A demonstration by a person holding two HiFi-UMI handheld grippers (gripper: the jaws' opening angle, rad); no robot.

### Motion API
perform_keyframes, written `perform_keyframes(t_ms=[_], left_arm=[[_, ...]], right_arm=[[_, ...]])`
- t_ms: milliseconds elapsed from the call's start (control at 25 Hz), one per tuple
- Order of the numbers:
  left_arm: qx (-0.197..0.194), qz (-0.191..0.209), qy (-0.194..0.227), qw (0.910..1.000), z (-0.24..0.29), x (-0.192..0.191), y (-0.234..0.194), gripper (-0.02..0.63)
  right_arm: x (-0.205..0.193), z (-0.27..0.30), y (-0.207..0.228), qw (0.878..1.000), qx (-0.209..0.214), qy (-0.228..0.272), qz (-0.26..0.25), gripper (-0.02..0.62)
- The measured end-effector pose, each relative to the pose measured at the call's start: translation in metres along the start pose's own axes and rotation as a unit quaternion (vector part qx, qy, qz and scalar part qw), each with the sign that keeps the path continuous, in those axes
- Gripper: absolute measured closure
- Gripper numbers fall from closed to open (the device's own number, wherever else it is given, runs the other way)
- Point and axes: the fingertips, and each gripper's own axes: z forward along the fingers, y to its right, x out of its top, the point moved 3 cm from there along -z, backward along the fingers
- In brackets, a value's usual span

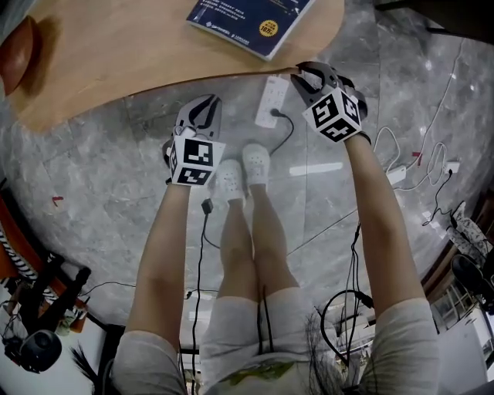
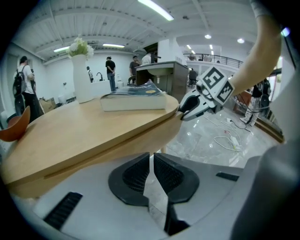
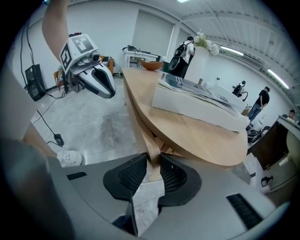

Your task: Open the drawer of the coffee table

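The light wooden coffee table (image 1: 116,62) fills the top of the head view. My right gripper (image 1: 302,75) reaches in under the table's rim at its right end. In the right gripper view its pads (image 3: 136,173) close on a thin upright wooden strip of the drawer (image 3: 151,140) below the tabletop (image 3: 197,136). My left gripper (image 1: 202,104) hovers over the floor just short of the table's edge, shut with nothing in it; its closed jaws (image 2: 151,159) face the table's side (image 2: 70,154). How the strip joins the drawer is hidden.
A thick blue book (image 1: 247,19) lies on the tabletop near the right gripper, an orange bowl (image 1: 15,58) at the far left, a white vase (image 2: 82,75) behind. A white power strip (image 1: 270,100) and cables lie on the marble floor by the person's shoes (image 1: 243,170).
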Motion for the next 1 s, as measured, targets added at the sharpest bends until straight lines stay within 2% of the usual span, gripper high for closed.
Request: perform_keyframes(t_ms=[120,200,280,600,680,800,1000], left_arm=[[0.036,-0.051,-0.009,0.998,-0.013,-0.019,-0.034,0.584],[0.054,-0.097,-0.014,0.9937,-0.02,-0.034,-0.057,0.461],[0.076,-0.132,-0.019,0.9882,-0.028,-0.048,-0.079,0.436],[0.154,-0.189,-0.01,0.9699,-0.052,-0.077,-0.139,0.369],[0.166,-0.188,0.004,0.968,-0.055,-0.076,-0.15,0.36],[0.168,-0.162,0.01,0.9723,-0.055,-0.073,-0.162,0.341],[0.131,-0.116,0.018,0.9845,-0.042,-0.071,-0.163,0.334]], right_arm=[[0.0,0.0,0.0,1.0,0.0,-0.001,0.003,0.499],[0.0,0.001,0.0,1.0,-0.001,-0.001,0.004,0.499],[0.0,0.002,0.0,1.0,-0.002,-0.001,0.006,0.499],[-0.001,0.001,0.0,1.0,-0.008,0.004,0.013,0.499],[0.0,0.0,0.0,1.0,-0.008,0.005,0.013,0.499],[0.002,-0.002,-0.001,1.0,-0.007,0.01,0.009,0.499],[0.001,-0.004,0.0,1.0,-0.004,0.02,0.005,0.499]])
